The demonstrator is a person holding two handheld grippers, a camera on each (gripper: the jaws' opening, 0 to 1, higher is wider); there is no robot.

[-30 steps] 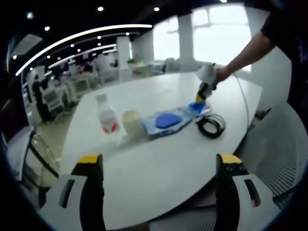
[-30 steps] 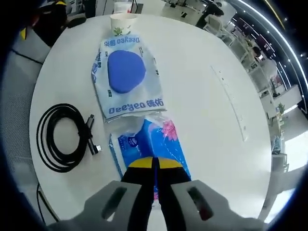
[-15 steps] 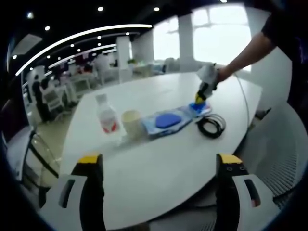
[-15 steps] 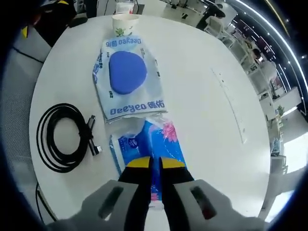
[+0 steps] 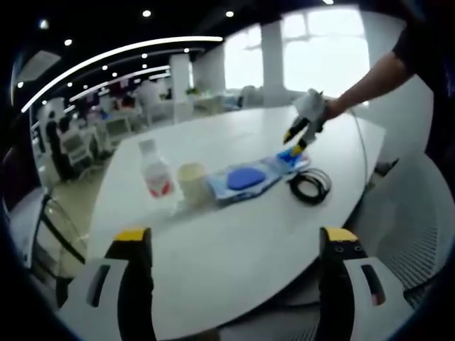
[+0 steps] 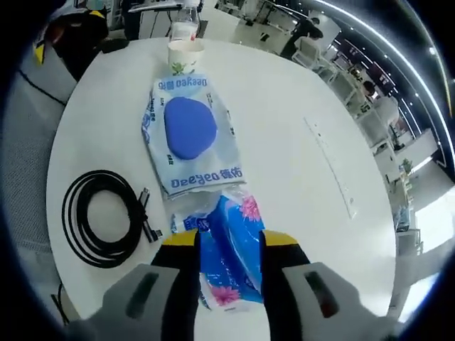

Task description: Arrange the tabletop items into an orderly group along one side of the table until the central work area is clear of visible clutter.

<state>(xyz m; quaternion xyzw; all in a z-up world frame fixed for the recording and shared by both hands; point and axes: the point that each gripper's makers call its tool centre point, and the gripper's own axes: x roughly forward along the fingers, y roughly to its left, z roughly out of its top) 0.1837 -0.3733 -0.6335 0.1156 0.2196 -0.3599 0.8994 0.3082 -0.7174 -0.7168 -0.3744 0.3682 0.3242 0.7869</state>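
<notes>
White round table fills most of the left gripper view; we see an open-plan office behind it with ceiling strip lights at 11 o'clock, desks and chairs at 9 o'clock, and bright windows at 1 o'clock.

Left to right across the table in the left gripper view: a clear water bottle with a red label stands upright, a paper cup stands just beside it, then a pale wet-wipes pack with a blue oval lid lies flat, a blue tissue pack lies at its far end, and a coiled black cable sits near both at 3 o'clock. We cannot tell what the cup holds; the bottle looks nearly empty.

The left gripper has its jaws spread wide, nothing between them, low at 6 o'clock over the near table edge. The right gripper shows at 1 o'clock, held by a person's arm above the tissue pack.

In the right gripper view, the coiled black cable lies at 9 o'clock, the wet-wipes pack at 12 o'clock with the paper cup beyond it. The right gripper has its jaws parted, straddling the blue tissue pack without clamping it.
</notes>
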